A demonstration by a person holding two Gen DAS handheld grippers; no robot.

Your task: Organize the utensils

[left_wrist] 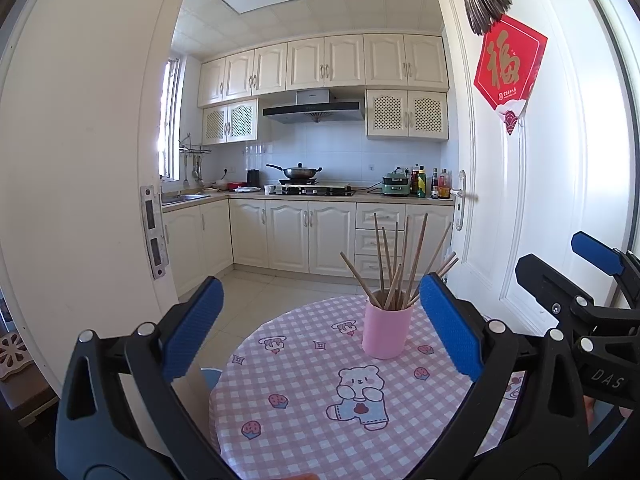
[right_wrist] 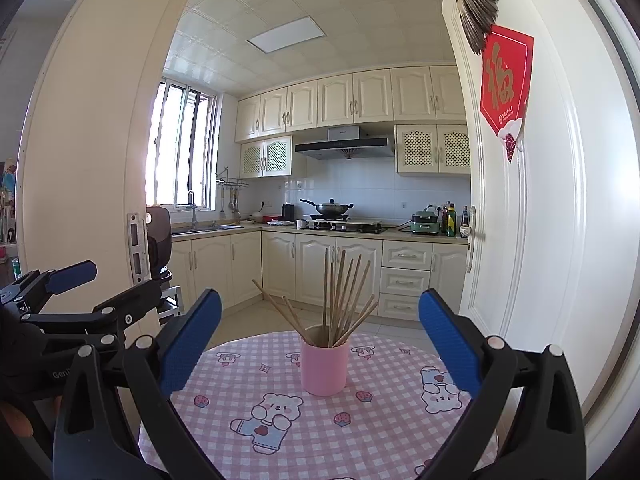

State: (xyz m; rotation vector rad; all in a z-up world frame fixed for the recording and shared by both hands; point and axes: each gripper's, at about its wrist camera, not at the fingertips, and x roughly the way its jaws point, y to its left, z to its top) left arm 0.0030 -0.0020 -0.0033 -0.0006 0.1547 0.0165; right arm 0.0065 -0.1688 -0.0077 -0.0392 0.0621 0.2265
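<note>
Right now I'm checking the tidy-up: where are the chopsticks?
In both wrist views the chopsticks stand bunched in the pink cup on the checked table, ahead of both open grippers.

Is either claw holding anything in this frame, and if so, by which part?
Nothing is held. The left claw and right claw are both open and empty, apart from the pink cup, where the chopsticks stand loose.

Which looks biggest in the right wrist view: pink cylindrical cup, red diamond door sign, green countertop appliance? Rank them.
1. red diamond door sign
2. pink cylindrical cup, nearly as big, and nearer the camera
3. green countertop appliance, far off
</note>
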